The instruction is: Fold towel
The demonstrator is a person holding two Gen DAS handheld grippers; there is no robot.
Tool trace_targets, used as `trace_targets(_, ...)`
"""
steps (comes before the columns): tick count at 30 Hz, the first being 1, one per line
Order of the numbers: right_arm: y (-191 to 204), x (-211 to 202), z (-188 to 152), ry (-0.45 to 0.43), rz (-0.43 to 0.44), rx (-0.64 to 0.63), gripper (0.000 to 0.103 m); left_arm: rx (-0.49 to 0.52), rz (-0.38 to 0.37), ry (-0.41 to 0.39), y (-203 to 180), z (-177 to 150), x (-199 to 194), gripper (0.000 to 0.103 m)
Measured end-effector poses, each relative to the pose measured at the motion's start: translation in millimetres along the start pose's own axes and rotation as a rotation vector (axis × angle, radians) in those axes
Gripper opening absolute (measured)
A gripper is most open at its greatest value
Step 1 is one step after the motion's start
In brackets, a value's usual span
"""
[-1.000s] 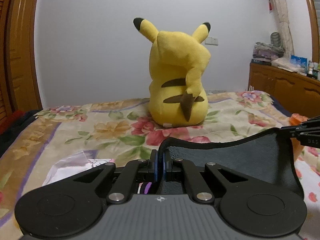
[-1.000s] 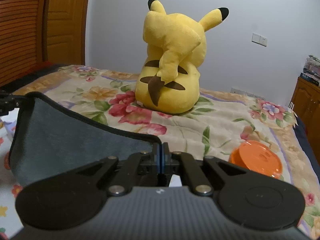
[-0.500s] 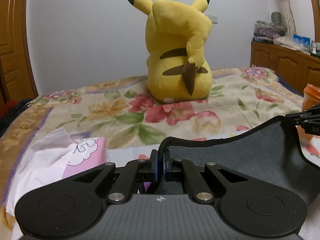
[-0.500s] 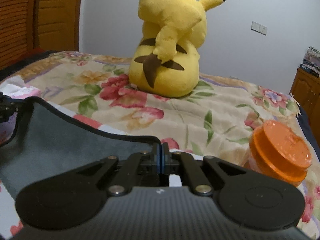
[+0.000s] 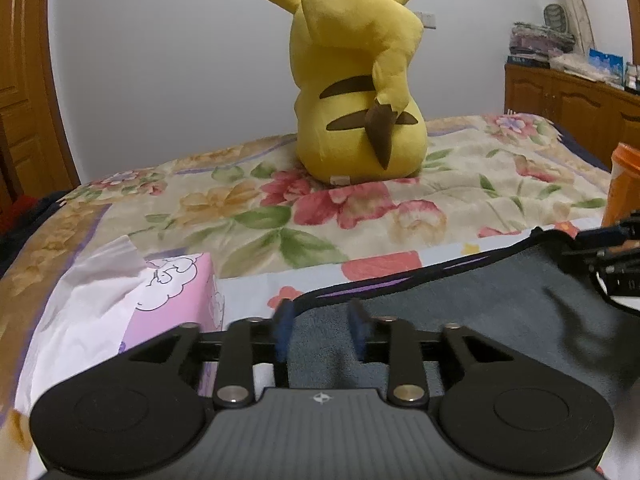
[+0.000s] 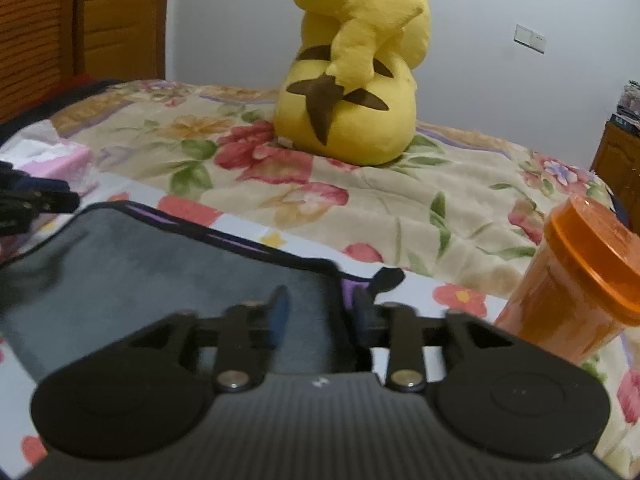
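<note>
On the left, a pink cardboard tissue box [image 5: 172,292] with white tissue spilling out sits on the floral quilted bed [image 5: 360,216], just beside the left tool [image 5: 320,326]. That tool's blue-padded fingers [image 5: 282,330] stand parted, released, with the dark grey towel with black piped edging [image 5: 460,308] lying between and under them. The towel is spread flat on the bed, its far edge laid over a purple-trimmed layer beneath, so one fold looks just set down. A yellow plush Pikachu toy [image 5: 356,80] sits well beyond. The right tool [image 6: 320,314] is likewise spread apart over the towel's right corner, gripping nothing. An orange lidded plastic jar [image 6: 576,280] stands near on the right. Next, I judge, both tools must clear the cloth, then take fresh corners for a second fold without dragging the laid edge.
</note>
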State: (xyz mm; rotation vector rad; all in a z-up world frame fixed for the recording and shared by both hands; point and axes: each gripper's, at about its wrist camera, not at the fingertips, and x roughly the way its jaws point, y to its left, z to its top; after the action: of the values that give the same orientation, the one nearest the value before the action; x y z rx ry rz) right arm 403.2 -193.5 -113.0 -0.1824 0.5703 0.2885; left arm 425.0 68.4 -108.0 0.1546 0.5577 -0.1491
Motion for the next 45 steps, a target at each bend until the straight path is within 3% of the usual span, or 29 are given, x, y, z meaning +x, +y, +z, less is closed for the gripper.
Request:
trace_targets(7, 9, -18, -5, 0.004, 0.024, 0.016, 0.039, 0.007, -0.026, 0.009, -9, -3, -17, 0.048)
trace_targets(12, 13, -34, -8, 0.001, 0.024, 0.039, 0.052, 0.021, -0.042, 0.011, -17, -4, -35, 0.053)
trace_targets(17, 15, -51, -9, -0.003, 0.029, 0.068, 0.056, 0.013, -0.055, 0.002, -22, -4, -56, 0.062)
trace_targets(22, 20, -70, -11, -0.015, 0.032, 0.072, 0.071, -0.004, -0.066, 0.003, -26, -7, -77, 0.074)
trace_targets(26, 24, -86, -13, -0.026, 0.029, 0.078, 0.091, -0.013, -0.055, -0.008, -28, -10, -95, 0.087)
trace_targets(30, 29, -101, -15, -0.029, 0.032, 0.085, 0.102, -0.036, -0.055, -0.016, -28, -10, -111, 0.096)
trace_targets(32, 31, -109, -16, -0.036, 0.031, 0.087, 0.103, -0.039, -0.051, -0.021, -27, -10, -119, 0.103)
trace_targets(45, 34, -156, -17, -0.068, 0.025, 0.106, 0.103, -0.010, 0.023, -0.038, -37, -8, -158, 0.103)
